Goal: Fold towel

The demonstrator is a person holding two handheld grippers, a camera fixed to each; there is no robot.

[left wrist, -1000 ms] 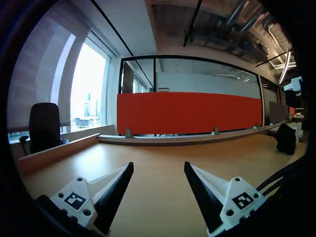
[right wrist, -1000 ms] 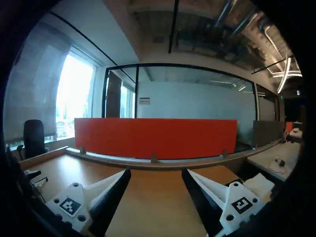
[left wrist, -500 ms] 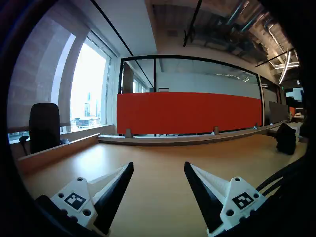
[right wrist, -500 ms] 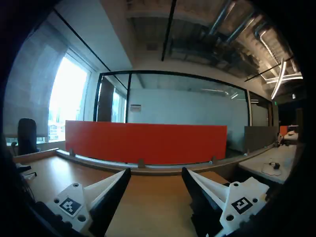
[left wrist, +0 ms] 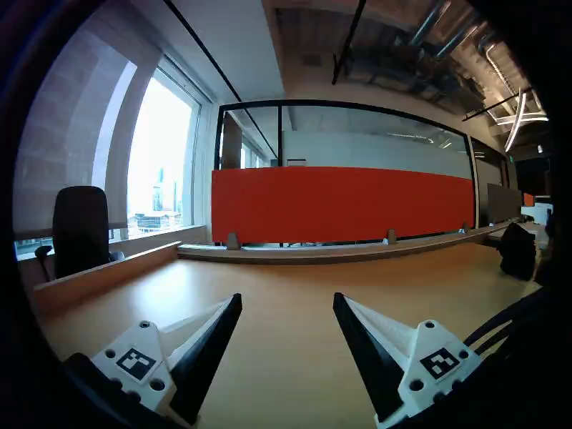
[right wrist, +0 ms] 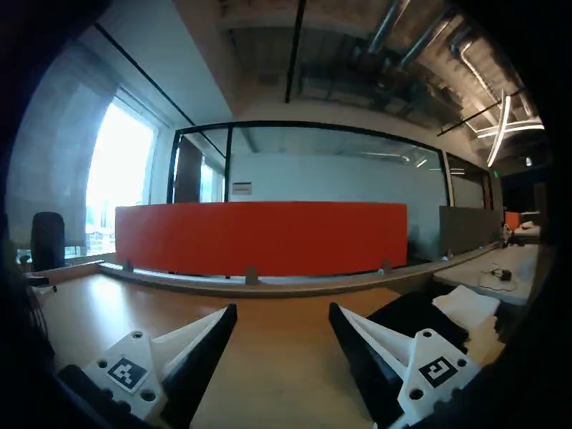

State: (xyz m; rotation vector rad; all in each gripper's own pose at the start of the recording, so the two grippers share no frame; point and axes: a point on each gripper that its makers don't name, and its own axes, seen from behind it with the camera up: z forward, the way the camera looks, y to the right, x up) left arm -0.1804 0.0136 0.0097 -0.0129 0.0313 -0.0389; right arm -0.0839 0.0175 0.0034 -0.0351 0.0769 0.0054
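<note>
While both claws hang empty with their fingers spread apart over the bare wooden desk [left wrist: 286,268], the target itself is what may trip you: the likeliest towel is a white folded piece [right wrist: 465,306] toward the desk's right side, in the right gripper view, and it rests on a black object [right wrist: 407,314], so I judge it the towel but cannot be sure. If you drive the right gripper [right wrist: 282,307] in low, its right finger may strike the black object first and shove the cloth toward the right edge, or pinch both together; come from above and take the cloth alone. On your left gripper [left wrist: 286,297], mind the cables [left wrist: 509,318] trailing beside its right finger, since a wide swing may drag them across the work. A dark lump [left wrist: 518,250] sits near the desk's back right in the left gripper view, close to where that hand would cross. For room, the middle of the desk is open wood, bounded at the back by the red partition [left wrist: 343,204] and at the left by a raised edge with an office chair [left wrist: 80,225] behind it; spread the cloth there, well apart from every edge.
</note>
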